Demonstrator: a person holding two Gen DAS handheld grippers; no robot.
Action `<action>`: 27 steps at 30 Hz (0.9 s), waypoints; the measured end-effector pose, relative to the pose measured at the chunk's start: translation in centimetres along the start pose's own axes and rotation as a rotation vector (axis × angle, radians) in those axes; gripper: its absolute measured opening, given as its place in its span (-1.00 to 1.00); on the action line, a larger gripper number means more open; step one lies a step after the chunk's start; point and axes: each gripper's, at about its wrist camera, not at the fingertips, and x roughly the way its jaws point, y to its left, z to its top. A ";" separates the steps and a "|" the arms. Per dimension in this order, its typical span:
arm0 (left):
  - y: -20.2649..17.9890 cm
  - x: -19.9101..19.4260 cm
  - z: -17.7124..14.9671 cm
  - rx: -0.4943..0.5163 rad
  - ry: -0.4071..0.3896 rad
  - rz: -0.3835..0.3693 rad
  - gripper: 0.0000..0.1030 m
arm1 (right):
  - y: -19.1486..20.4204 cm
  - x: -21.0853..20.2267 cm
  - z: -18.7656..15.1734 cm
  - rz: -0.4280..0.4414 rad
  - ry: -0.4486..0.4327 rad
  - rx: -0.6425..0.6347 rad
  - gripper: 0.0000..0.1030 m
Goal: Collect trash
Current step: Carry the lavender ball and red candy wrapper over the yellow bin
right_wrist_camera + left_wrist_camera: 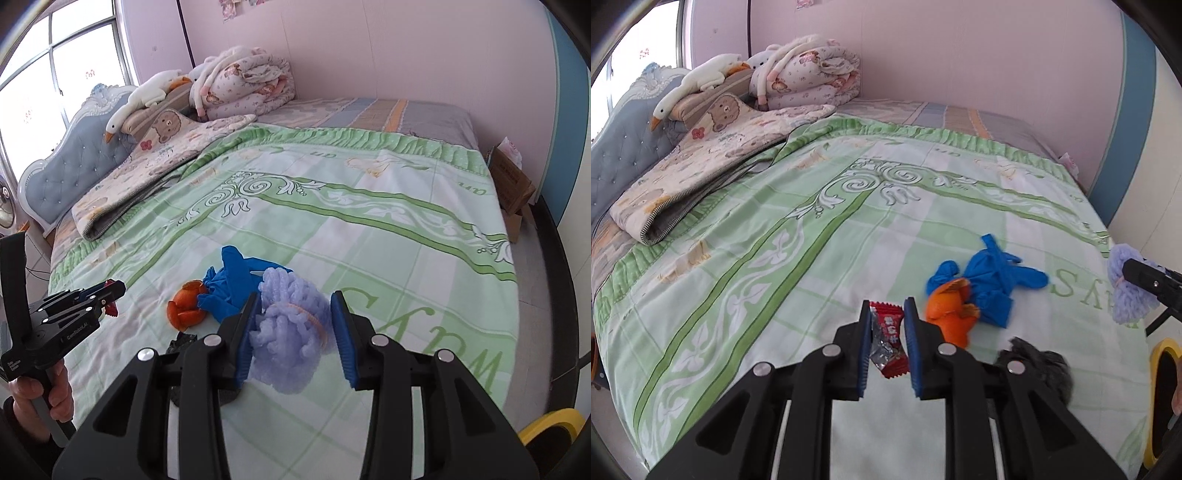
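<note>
Left gripper (886,339): pinches a red candy wrapper (888,341) between its blue pads, lifted clear of the bed.
Right gripper (293,336): clamps a lilac foam net (291,332), also held above the bed.
Blue glove (991,280): crumpled on the green bedspread (812,240), touching an orange peel (951,314).
Black scrap (1041,365): lies on the bedspread just beside the peel, blurred.
Person's hand (40,402): grips the left gripper's handle.

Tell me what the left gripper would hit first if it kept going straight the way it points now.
Probably the green bedspread just past the fingertips. The left gripper, clamped on the red candy wrapper, has bare cloth ahead; the orange peel lies off to the right. Depth is uncertain.
</note>
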 end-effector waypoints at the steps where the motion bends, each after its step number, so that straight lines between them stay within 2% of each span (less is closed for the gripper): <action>1: -0.4 -0.7 0.0 0.005 -0.005 -0.001 -0.69 | -0.2 -0.8 -0.1 -0.001 -0.006 0.002 -0.28; 8: -4.1 -5.7 -0.5 0.046 -0.045 -0.075 -0.69 | -1.9 -7.4 -0.9 -0.027 -0.057 0.010 -0.28; 15: -9.8 -10.3 -1.6 0.130 -0.090 -0.168 -0.69 | -5.1 -14.4 -2.4 -0.074 -0.113 0.030 -0.27; 27: -19.9 -14.3 -4.1 0.280 -0.121 -0.322 -0.69 | -13.2 -23.1 -6.9 -0.177 -0.162 0.134 -0.26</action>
